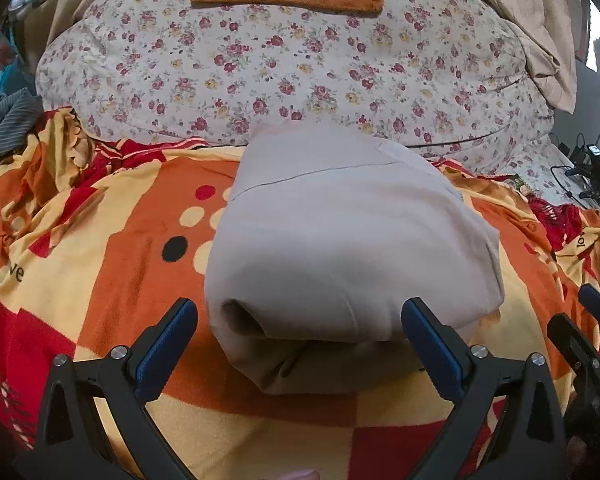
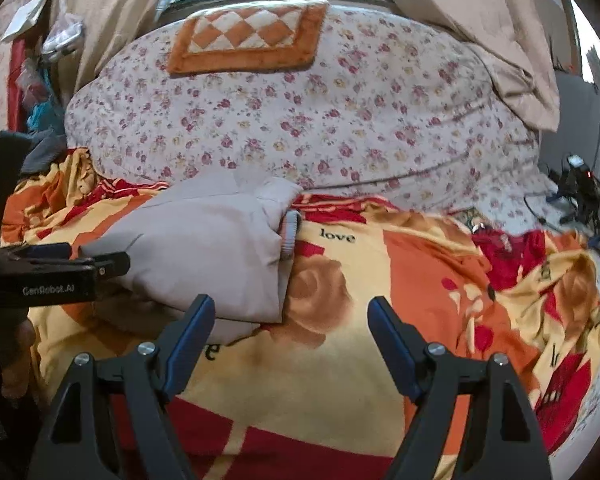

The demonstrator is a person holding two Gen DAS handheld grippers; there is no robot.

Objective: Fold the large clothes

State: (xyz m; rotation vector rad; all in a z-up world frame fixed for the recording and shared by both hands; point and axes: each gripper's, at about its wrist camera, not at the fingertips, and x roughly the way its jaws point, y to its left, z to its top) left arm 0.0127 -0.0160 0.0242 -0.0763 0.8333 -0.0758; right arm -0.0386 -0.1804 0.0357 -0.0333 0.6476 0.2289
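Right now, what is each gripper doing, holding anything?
Left gripper: open, straddling the folded garment, not gripping it.
Right gripper: open, holding nothing.

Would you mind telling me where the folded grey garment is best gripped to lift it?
Probably the rounded near fold of the grey garment, coming in low from the front: its thick rolled edge bulges between the open left gripper fingers.

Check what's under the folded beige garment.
The folded beige garment lies on the orange, yellow and red blanket, which shows all around it. The blanket patch directly beneath is covered, so anything there can't be seen.
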